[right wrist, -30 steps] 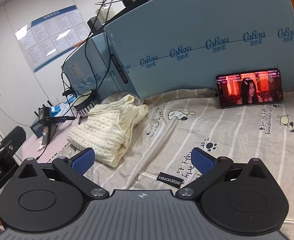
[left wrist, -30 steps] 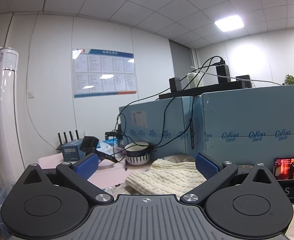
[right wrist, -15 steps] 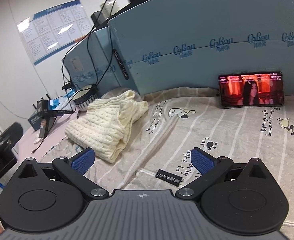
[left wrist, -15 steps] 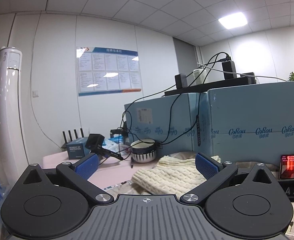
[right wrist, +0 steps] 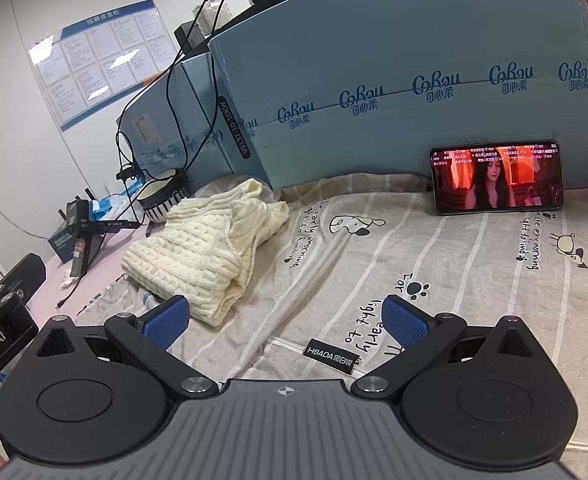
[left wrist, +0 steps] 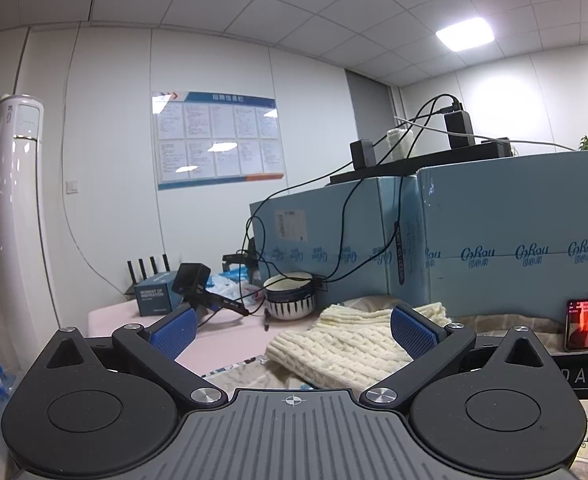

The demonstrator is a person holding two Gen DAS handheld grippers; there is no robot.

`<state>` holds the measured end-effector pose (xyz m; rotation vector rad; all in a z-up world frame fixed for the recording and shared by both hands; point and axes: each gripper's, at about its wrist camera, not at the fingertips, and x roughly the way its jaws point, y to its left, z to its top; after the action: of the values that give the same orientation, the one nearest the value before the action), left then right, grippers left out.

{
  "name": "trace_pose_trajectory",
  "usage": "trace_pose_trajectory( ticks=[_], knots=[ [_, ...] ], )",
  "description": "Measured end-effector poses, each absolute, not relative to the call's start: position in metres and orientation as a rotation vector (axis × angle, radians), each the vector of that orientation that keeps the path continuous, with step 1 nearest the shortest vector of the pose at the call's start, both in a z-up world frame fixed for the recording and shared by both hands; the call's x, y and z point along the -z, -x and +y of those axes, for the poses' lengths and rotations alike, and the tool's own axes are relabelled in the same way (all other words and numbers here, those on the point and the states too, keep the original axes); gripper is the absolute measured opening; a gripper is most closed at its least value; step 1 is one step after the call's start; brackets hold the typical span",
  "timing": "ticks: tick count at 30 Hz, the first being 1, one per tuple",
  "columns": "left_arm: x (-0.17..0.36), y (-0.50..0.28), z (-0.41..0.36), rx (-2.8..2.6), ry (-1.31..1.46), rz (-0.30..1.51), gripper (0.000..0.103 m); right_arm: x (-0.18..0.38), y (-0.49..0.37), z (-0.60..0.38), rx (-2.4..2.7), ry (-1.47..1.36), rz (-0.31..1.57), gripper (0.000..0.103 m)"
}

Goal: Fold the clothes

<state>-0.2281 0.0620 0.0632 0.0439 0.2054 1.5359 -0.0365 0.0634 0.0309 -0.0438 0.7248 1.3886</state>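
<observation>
The striped printed sheet (right wrist: pixel 474 280) is covering the desk, with blue cartons (right wrist: pixel 414 80) standing along its far edge. The cream cable-knit sweater (right wrist: pixel 209 248) is lying bunched at the sheet's left side, near a striped bowl (right wrist: pixel 161 198). Left gripper (left wrist: pixel 291 326) and right gripper (right wrist: pixel 285 316) are both hovering with fingers spread, pinching nothing. Risk: a pull toward the bowl could be snagging trailing cables (right wrist: pixel 173 80); the propped phone (right wrist: pixel 498 178) could be toppling.
</observation>
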Motion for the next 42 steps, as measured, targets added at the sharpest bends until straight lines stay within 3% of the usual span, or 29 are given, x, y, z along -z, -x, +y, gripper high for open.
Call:
trace_pose_trajectory(
  ticks=[42],
  knots=[
    [-0.054,0.245,0.069,-1.576,-0.032,0.195,0.103,-0.027,0.043,0.064,-1.385,0.032,0.693,0.103]
  ],
)
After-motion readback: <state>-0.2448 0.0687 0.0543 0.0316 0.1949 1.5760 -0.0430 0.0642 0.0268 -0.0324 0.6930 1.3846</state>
